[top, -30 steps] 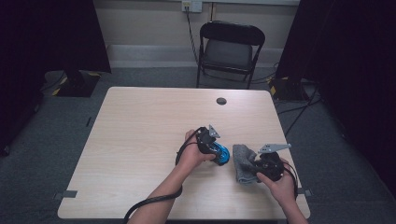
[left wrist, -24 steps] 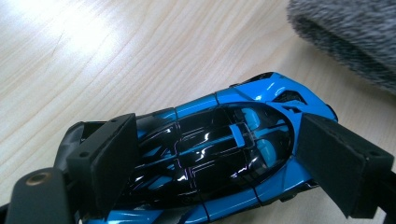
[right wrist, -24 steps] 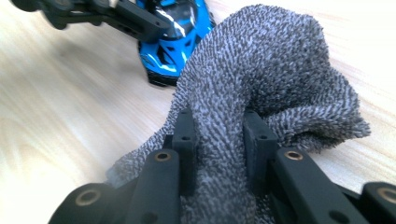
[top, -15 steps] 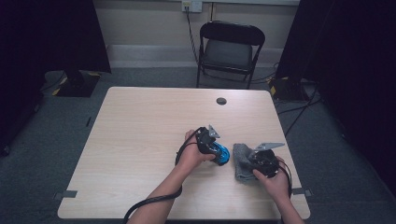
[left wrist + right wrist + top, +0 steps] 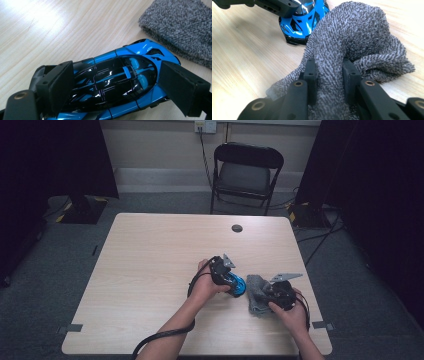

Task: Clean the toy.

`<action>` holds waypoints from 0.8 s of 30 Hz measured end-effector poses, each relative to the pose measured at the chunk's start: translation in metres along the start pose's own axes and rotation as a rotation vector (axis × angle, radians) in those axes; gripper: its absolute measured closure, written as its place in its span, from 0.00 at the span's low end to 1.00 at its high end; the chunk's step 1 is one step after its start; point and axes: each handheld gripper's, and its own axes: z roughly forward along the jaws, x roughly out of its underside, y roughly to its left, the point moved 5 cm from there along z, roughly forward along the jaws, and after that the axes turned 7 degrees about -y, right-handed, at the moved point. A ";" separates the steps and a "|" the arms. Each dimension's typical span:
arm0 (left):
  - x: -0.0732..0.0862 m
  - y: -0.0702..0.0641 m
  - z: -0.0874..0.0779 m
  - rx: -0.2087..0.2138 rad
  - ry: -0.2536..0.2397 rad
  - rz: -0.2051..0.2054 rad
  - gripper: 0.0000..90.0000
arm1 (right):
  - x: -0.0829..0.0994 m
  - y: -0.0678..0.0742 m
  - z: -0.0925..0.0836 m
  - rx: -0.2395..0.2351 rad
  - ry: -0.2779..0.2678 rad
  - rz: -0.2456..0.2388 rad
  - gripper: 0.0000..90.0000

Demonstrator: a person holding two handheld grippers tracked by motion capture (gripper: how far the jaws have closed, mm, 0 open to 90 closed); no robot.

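Note:
A glossy blue and black toy car (image 5: 120, 80) lies on the wooden table (image 5: 150, 260). My left gripper (image 5: 120, 83) is shut on the car, a pad pressing on each side. The high view shows the car (image 5: 236, 285) under that left gripper (image 5: 227, 279), right of the table's middle. Just right of it is a grey towelling cloth (image 5: 255, 295). My right gripper (image 5: 272, 294) is shut on a bunched fold of the cloth. In the right gripper view, the cloth (image 5: 352, 37) rises between the pads of the right gripper (image 5: 329, 75) and touches the car's nose (image 5: 299, 25).
A small black disc (image 5: 237, 228) sits near the table's far edge. A black folding chair (image 5: 245, 170) stands behind the table, with cables on the floor to its right. The table's front edge lies just below both hands.
My right gripper has sunk a little with the cloth and come slightly nearer the car. The left gripper and car have stayed put.

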 end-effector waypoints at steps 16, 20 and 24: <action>0.000 0.000 0.000 -0.003 -0.002 0.000 0.15 | -0.001 0.011 0.006 -0.047 0.016 -0.017 0.78; 0.000 0.000 0.000 -0.004 -0.004 0.001 0.15 | -0.001 0.014 0.006 -0.061 0.022 -0.020 0.78; 0.000 0.000 0.000 -0.002 -0.003 0.000 0.15 | -0.001 0.015 0.006 -0.071 0.022 -0.016 0.78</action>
